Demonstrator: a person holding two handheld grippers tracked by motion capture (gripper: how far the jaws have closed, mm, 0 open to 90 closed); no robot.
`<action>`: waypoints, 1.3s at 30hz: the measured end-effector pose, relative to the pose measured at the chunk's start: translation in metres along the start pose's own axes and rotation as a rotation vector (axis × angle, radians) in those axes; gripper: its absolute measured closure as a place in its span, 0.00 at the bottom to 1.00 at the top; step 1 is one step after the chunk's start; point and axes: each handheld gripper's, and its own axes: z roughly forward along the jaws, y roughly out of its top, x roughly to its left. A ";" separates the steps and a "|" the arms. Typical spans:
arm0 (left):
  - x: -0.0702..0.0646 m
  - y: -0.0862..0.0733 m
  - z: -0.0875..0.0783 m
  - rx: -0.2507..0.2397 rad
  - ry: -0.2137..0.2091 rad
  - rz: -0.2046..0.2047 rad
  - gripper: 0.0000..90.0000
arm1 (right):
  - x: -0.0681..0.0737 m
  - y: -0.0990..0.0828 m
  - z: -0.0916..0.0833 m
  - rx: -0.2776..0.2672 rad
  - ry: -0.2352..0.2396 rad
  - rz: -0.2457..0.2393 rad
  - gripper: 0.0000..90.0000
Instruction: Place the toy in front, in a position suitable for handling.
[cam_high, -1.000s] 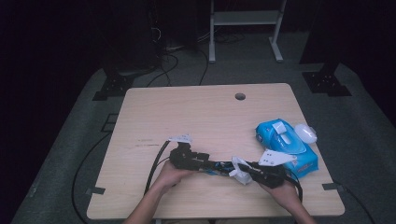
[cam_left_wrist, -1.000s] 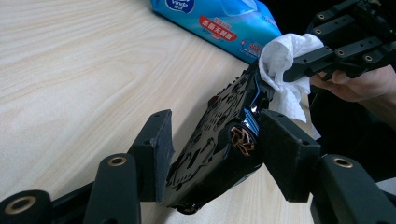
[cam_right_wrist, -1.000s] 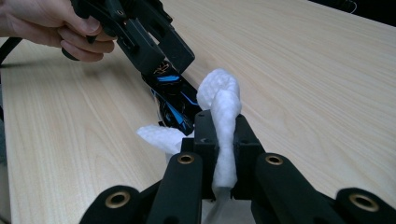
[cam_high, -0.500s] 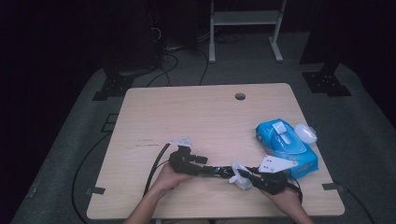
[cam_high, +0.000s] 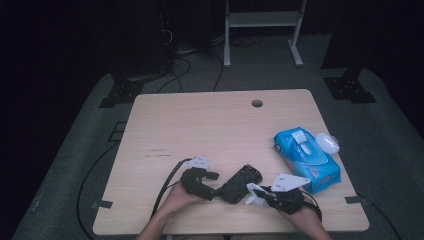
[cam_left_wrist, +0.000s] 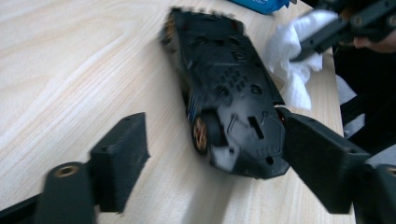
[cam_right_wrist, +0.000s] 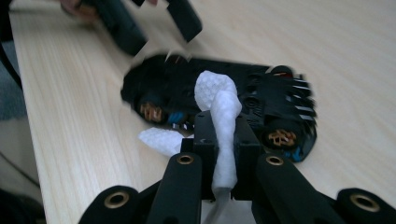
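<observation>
Toy car (cam_high: 240, 183) (upside down), tissue (cam_right_wrist: 219, 116) pinched

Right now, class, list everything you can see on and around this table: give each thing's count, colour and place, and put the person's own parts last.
Toy car: one, black with gold wheels, upside down on the table's near edge, between the two grippers.
Wipe: one, white, pinched in the right gripper, against the car.
Wipes pack: one, blue, on the table's right side.
Small white object: one, beside the pack; too blurred to name.
Table: one, light wood, with a round hole near its far edge.
Metal stand: one, white, on the floor beyond the table.
Left gripper: black, jaws just been opening, car between them.
Right gripper: black, shut on the wipe.
</observation>
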 end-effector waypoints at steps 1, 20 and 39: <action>-0.004 0.000 0.001 0.004 0.000 0.013 0.20 | -0.003 0.003 -0.002 -0.015 -0.007 -0.001 0.93; -0.020 0.004 0.030 0.022 -0.005 0.019 0.13 | -0.021 0.029 0.024 0.160 -0.033 0.021 0.92; -0.015 0.008 0.023 -0.012 0.057 0.051 0.09 | -0.006 0.026 0.018 0.126 0.094 0.052 0.92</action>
